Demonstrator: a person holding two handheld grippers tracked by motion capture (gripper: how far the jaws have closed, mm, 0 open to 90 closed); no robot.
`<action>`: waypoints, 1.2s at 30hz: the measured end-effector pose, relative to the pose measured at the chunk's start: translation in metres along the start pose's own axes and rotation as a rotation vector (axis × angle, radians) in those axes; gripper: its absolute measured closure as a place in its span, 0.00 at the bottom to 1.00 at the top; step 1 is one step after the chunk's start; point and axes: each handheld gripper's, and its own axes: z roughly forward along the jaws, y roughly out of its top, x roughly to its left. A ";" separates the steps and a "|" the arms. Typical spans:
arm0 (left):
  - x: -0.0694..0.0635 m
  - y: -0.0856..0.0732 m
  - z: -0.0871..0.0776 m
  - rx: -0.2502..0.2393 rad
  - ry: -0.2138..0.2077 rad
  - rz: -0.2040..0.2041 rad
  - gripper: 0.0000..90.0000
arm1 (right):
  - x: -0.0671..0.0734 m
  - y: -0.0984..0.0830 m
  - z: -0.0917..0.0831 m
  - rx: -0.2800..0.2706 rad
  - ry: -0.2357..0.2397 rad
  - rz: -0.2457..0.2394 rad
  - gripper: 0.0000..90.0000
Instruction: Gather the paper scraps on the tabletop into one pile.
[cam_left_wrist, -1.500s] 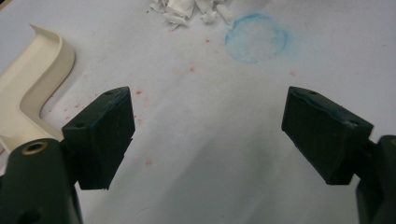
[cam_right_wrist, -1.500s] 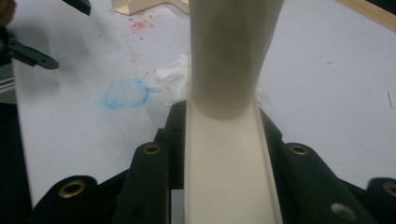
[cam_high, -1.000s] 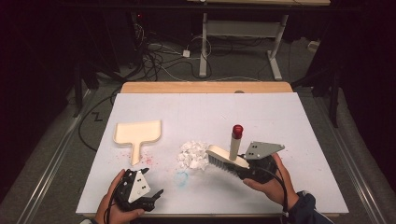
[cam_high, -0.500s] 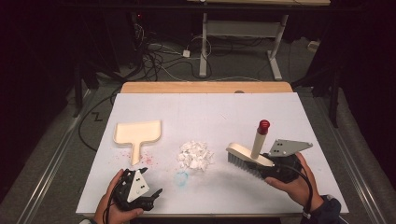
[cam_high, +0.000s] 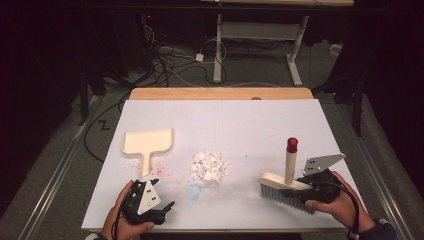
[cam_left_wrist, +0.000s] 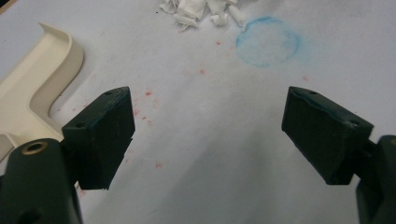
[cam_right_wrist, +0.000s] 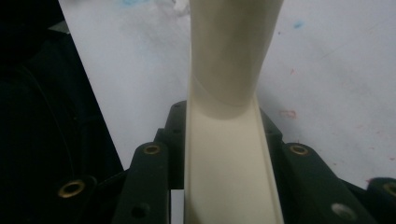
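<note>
Over on the left of the white bench (cam_high: 225, 120) lies a cream dustpan (cam_high: 148, 143), flat, with its handle pointing toward the person. Just below that handle the left gripper (cam_high: 167, 209) rests near the bench's front edge, its jaws standing wide apart with nothing between them; the left gripper view shows bare bench, red specks and a faint blue ring (cam_left_wrist: 267, 41) ahead of them. In the middle of the bench sits a small heap of torn white paper scraps (cam_high: 209, 167), apart from both the dustpan and the brush. To the right, the right gripper (cam_high: 306, 186) is clamped on the cream hand brush (cam_high: 284, 191). The brush's grey bristles point down at the bench, well right of the scraps, and its red-tipped handle stands upright.
</note>
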 end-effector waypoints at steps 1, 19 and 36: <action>0.000 0.001 0.001 -0.002 -0.002 0.002 0.18 | -0.004 0.001 0.003 0.017 0.009 -0.002 0.75; -0.002 0.000 0.005 0.012 -0.012 0.000 0.18 | -0.066 0.033 0.042 0.157 -0.118 -0.038 0.54; -0.003 0.001 0.008 0.032 -0.017 0.009 0.18 | -0.086 0.030 0.055 0.196 -0.172 -0.136 0.47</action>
